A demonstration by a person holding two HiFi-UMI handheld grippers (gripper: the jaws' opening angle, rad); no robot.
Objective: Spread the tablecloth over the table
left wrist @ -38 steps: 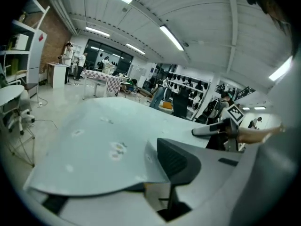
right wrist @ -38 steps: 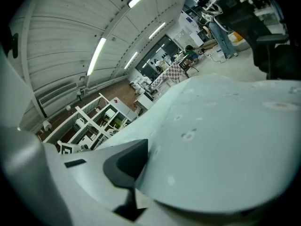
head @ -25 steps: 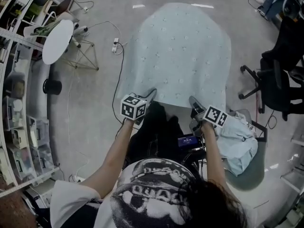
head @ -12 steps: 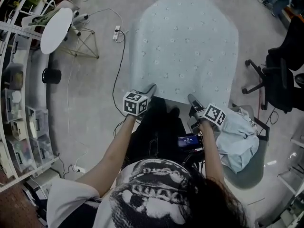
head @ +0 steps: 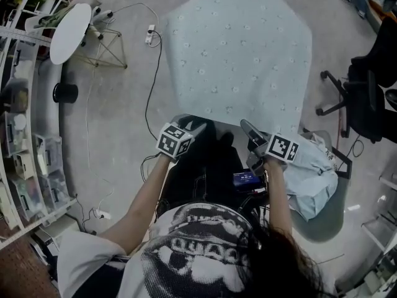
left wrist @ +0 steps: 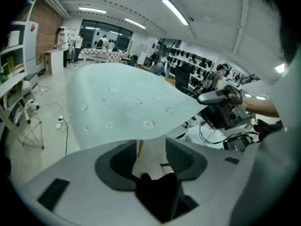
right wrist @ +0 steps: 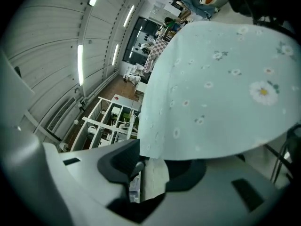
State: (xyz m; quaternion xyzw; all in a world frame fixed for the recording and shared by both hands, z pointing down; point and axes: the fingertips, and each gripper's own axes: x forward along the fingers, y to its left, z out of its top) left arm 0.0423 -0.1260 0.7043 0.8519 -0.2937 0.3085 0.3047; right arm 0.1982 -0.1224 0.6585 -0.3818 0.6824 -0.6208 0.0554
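Note:
A pale blue tablecloth (head: 239, 48) with small flowers lies over the table, its near edge hanging in front of me. My left gripper (head: 191, 126) is at the near left corner, and its jaws are opening. In the left gripper view (left wrist: 150, 147) the cloth (left wrist: 127, 102) hangs just past the fingertips, with only a wooden table leg (left wrist: 139, 147) showing in the gap. My right gripper (head: 246, 128) is at the near right corner, jaws also opening. In the right gripper view (right wrist: 153, 166) a loose strip of cloth (right wrist: 221, 88) hangs between the pads without being pressed.
A round white side table (head: 68, 23) and shelves (head: 18, 135) stand at the left. A cable with a power strip (head: 151, 36) lies on the floor. A black office chair (head: 366, 98) is at the right. A green chair holding bundled cloth (head: 313, 179) sits beside my right arm.
Both grippers' jaws have spread apart at the near edge and released the cloth. Both hands have shifted a little, the left one lower.

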